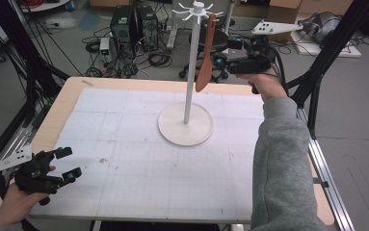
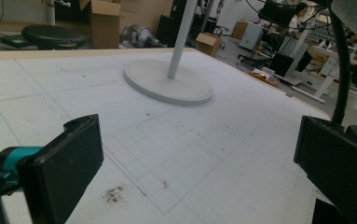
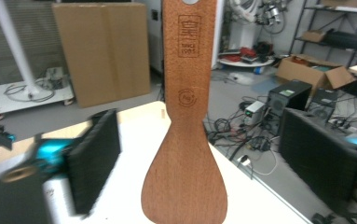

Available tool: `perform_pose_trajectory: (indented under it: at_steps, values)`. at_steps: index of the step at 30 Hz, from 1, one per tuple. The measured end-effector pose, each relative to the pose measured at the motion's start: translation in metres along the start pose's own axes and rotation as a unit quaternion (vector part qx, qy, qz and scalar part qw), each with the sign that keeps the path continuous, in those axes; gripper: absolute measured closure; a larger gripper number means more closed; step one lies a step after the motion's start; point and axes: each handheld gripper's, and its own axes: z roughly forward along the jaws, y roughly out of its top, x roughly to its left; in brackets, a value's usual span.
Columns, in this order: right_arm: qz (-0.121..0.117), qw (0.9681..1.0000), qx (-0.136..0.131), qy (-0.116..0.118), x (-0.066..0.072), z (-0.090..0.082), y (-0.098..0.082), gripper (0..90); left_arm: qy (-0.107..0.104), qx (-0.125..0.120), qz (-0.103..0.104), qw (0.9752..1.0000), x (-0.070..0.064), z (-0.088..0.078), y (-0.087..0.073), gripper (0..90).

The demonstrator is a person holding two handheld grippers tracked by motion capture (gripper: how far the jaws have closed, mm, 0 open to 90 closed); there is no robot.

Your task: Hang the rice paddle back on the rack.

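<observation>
Open right tongs [image 3: 199, 163] beside hanging wooden spatula [image 3: 188, 140] on rack [image 1: 188, 96].

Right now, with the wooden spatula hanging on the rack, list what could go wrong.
1. The wooden spatula hangs from a hook of the white rack, and the right tool has its jaws open on either side of the blade. Pulling back crookedly could brush it and knock it off the hook.
2. The rack is tall on a round base; a bump on the pole might rock it.
3. The left tool rests open at the table's near corner, too far away to steady anything.
</observation>
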Motion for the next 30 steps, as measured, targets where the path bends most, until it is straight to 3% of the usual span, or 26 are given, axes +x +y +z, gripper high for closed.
perform_pose_trajectory:
  at_steps: [2,5,12,23,30]
  values:
    - [-0.003,1.0,-0.004,-0.002,0.002,-0.001,-0.001,0.0,-0.001,0.0,0.001,1.0,0.0,0.002,0.0,1.8]
    - [-0.001,1.0,-0.004,-0.008,0.006,-0.003,-0.005,0.0,-0.003,0.0,0.001,1.0,0.0,0.003,0.001,1.8]
    - [-0.004,0.9999,0.01,0.004,0.013,-0.005,-0.017,0.0,-0.007,-0.001,0.003,1.0,0.001,0.007,0.004,1.8]
    - [0.004,0.9999,-0.002,0.014,0.023,-0.02,-0.043,0.0,-0.015,0.006,0.004,0.9999,0.0,0.018,0.004,1.8]
    - [0.01,0.9999,-0.005,0.012,0.026,-0.03,-0.062,0.0,-0.016,-0.009,0.001,0.9998,0.0,0.021,0.008,1.8]
